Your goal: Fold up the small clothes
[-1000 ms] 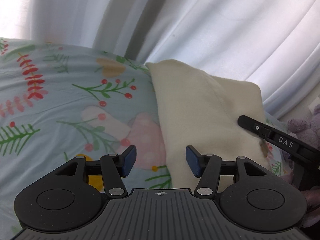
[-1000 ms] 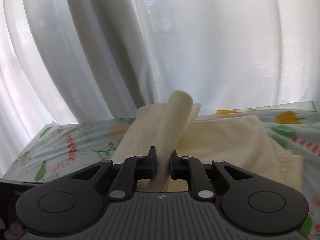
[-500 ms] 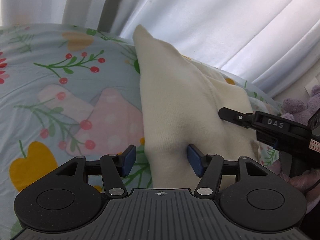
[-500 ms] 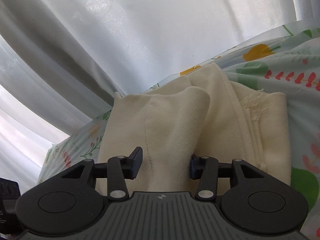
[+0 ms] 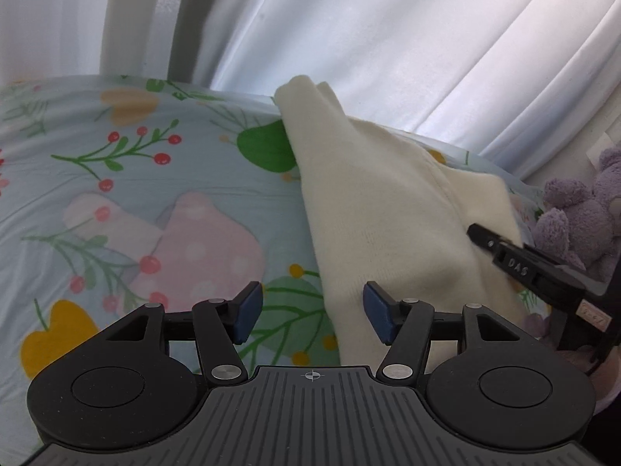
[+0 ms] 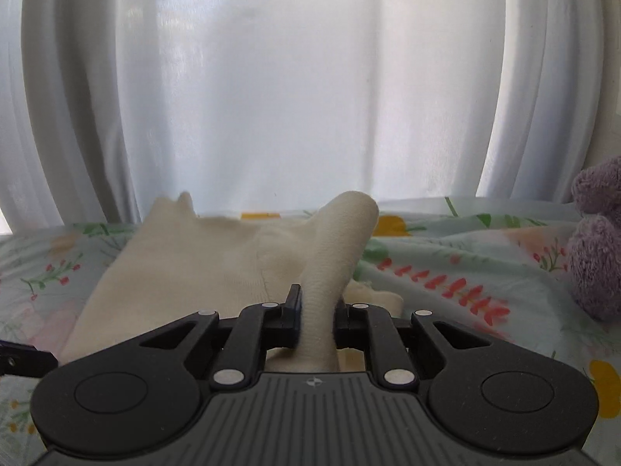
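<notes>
- Left wrist view: the left gripper [image 5: 309, 312] has its jaws spread and holds nothing. The cream garment [image 5: 388, 225] lies on the flowery bed sheet [image 5: 116, 194], and its near edge now sits between the blue pads [image 5: 248, 310], not pinched. A second ago the pads were beside it.
- Right wrist view: the right gripper [image 6: 316, 318] has just closed its jaws again and now pinches a rolled-up fold of the garment. That fold looks ready to be laid over.
</notes>
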`<state>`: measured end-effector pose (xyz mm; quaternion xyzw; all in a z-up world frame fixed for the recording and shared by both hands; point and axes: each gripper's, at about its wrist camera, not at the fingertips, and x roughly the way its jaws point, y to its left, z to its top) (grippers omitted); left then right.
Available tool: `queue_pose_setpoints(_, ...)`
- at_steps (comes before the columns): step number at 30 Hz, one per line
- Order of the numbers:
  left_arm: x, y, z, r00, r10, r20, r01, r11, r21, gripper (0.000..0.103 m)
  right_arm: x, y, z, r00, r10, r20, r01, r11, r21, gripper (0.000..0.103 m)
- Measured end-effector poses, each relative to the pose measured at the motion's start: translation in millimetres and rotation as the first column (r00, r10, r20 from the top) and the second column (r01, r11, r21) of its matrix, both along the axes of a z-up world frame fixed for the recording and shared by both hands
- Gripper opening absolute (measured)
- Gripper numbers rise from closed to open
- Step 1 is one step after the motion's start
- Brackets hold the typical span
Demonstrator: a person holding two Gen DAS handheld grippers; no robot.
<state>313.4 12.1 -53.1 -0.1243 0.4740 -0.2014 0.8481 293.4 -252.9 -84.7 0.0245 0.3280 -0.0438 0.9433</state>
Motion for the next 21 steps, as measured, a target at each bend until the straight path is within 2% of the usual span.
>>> queue_pose_setpoints(2, 0.9, 0.4, -1.2, 1.0, -0.001, -0.01, 0.001, 1.0, -0.01, 0.063, -6.4, -13.0, 4.4, 1.0, -0.018, 0.009, 0.017, 0.997, 0.069, 0.02)
queue_pose_setpoints(4, 0.9, 2.1, -1.6, 1.0, -0.003, -0.016, 0.003, 1.0, -0.013, 0.063, -14.4, -26.8, 13.3, 0.999, -0.049, 0.018, 0.045, 0.988, 0.146, 0.037)
queue_pose_setpoints(7, -1.0, 2.9, 0.6, 1.0, -0.005, -0.015, 0.005, 1.0, -0.018, 0.063, -34.7, -44.8, 21.3, 0.998, -0.035, 0.052, 0.019, 0.96, 0.279, 0.053)
queue_pose_setpoints(8, -1.4, 2.1, 1.2, 1.0, -0.01, -0.013, 0.009, 1.0, -0.026, 0.063, -41.9, -49.7, 20.2, 0.999, -0.026, 0.045, 0.01, 0.945, 0.327, 0.054)
queue_pose_setpoints(10, -3.2, -1.7, 3.1, 1.0, -0.026, -0.011, 0.025, 0.999, -0.043, 0.063, -51.9, -52.8, 13.9, 1.0, -0.011, 0.012, 0.005, 0.911, 0.413, 0.054)
queue_pose_setpoints(12, -5.9, -6.6, 4.8, 0.999, -0.031, -0.009, 0.031, 0.999, -0.039, 0.063, -61.5, -49.9, 12.8, 1.0, -0.009, 0.007, 0.005, 0.897, 0.442, 0.053)
queue_pose_setpoints(15, -7.0, -12.4, 2.3, 0.999, -0.036, -0.016, 0.035, 0.999, -0.021, 0.063, -73.0, -40.0, 19.9, 0.996, -0.028, 0.08, -0.006, 0.917, 0.4, 0.043)
queue_pose_setpoints(17, -6.2, -14.9, 0.3, 0.999, -0.031, -0.028, 0.031, 0.999, -0.018, 0.063, -72.0, -30.4, 25.1, 0.993, 0.004, 0.12, -0.049, 0.924, 0.379, 0.034)
queue_pose_setpoints(18, -5.6, -16.1, -0.8, 0.999, -0.027, -0.032, 0.027, 0.999, -0.018, 0.063, -68.9, -25.1, 25.4, 0.992, 0.035, 0.12, -0.077, 0.925, 0.373, 0.024)
queue_pose_setpoints(19, -5.6, -16.9, -1.3, 0.999, -0.025, -0.034, 0.025, 1.0, -0.016, 0.063, -65.3, -18.3, 25.8, 0.991, 0.066, 0.113, -0.103, 0.928, 0.357, 0.02)
queue_pose_setpoints(21, -4.5, -18.8, -3.1, 0.999, -0.025, -0.036, 0.025, 1.0, -0.006, 0.063, -57.1, -4.2, 21.3, 0.988, 0.117, 0.097, -0.142, 0.939, 0.313, 0.016)
